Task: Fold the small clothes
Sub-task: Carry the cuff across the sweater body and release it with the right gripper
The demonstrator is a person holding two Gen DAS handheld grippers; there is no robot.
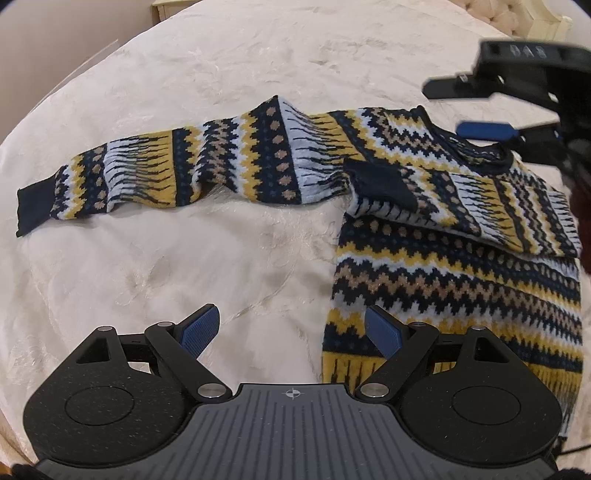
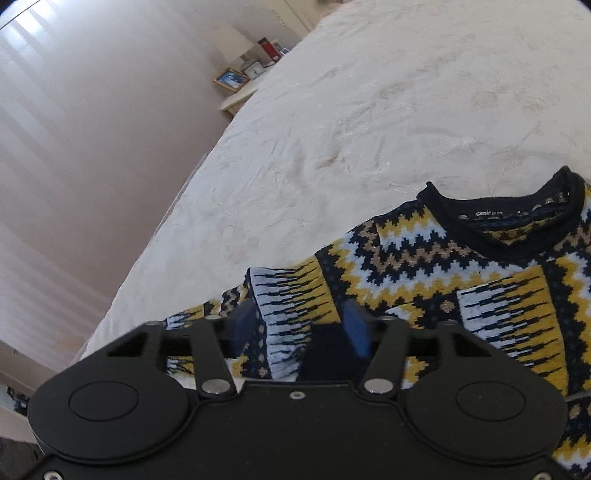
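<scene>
A knitted sweater in navy, yellow, white and tan zigzags lies flat on a cream bedspread. Its left sleeve stretches out to the left and ends in a dark cuff. The other sleeve is folded across the chest, with its dark cuff lying on the body. My left gripper is open and holds nothing, hovering at the hem's left edge. My right gripper is open just above the collar. In the right wrist view the folded sleeve's cuff lies below the right gripper, between its spread fingers and not pinched.
A bedside table with a lamp and picture frames stands past the bed's far corner. A pale wall runs along the bed's left edge. A tufted headboard is at the back right. Bare bedspread lies around the sweater.
</scene>
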